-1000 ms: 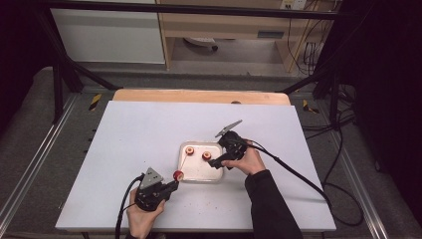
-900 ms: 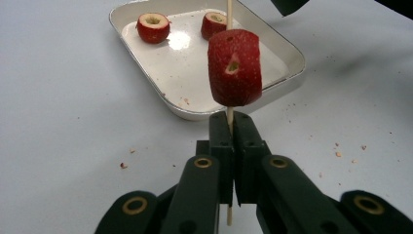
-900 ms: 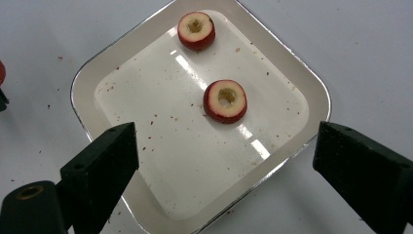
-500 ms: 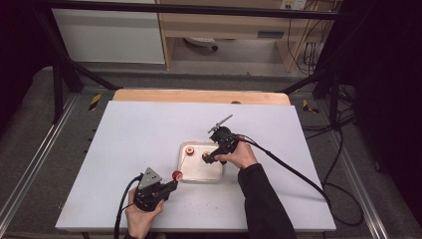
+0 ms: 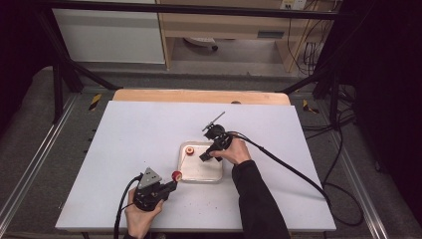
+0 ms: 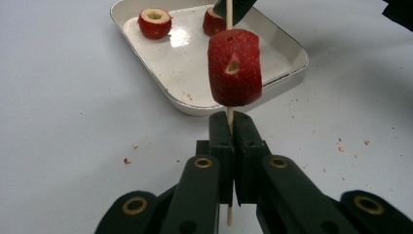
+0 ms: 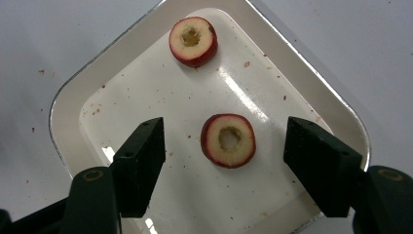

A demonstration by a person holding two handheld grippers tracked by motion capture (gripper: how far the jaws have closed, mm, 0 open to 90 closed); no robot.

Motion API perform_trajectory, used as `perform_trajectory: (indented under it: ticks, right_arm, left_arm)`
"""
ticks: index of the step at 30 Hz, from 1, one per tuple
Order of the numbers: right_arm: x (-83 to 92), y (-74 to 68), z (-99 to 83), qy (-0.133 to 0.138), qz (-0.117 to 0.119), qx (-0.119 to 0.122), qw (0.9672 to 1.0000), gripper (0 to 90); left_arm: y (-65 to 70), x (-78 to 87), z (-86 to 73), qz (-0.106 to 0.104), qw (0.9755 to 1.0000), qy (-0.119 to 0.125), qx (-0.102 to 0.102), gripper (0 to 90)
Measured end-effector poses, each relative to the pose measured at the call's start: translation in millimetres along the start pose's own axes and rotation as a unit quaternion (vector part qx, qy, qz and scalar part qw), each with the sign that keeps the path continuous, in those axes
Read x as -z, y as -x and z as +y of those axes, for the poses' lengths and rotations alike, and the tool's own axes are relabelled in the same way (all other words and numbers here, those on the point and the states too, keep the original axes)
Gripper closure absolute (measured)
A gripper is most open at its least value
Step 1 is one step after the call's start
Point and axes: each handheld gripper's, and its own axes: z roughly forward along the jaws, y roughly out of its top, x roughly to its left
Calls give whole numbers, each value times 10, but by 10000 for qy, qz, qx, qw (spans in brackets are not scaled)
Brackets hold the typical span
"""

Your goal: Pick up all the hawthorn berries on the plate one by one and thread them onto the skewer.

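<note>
My left gripper [image 6: 233,127] is shut on a thin wooden skewer [image 6: 229,121] that carries one red apple piece [image 6: 234,68], just off the white tray's [image 6: 292,54] near corner. In the high view it sits at the lower left [image 5: 166,186] with the apple piece [image 5: 176,175] beside the tray [image 5: 201,178]. My right gripper [image 7: 224,135] hovers over the tray [image 7: 63,107], its jaws on either side of a cored apple ring [image 7: 228,140] without touching it. They have just been closing. A second apple ring [image 7: 193,41] lies farther in.
The tray sits mid-table on a white board [image 5: 124,134] with crumbs scattered around it. A wooden strip [image 5: 199,96] runs along the board's far edge. The right gripper's cable [image 5: 288,169] trails off to the right. Black frame legs and rails flank the table.
My right gripper has moved left from the tray's right edge to over the apple ring and dropped slightly, its jaws narrower than before. The left gripper and skewer have stayed put.
</note>
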Motion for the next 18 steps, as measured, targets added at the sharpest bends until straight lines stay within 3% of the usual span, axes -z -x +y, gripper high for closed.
perform_trajectory:
  ticks: [8, 18]
  right_arm:
    - [-68, 47, 6, -235, 34, -56, 9997, 427]
    - [-99, 60, 9, -173, 63, -136, 9997, 524]
  left_arm:
    - [2, -4, 0, -1, 10000, -20, -7, 882]
    - [2, -10, -1, -2, 10000, -45, -17, 881]
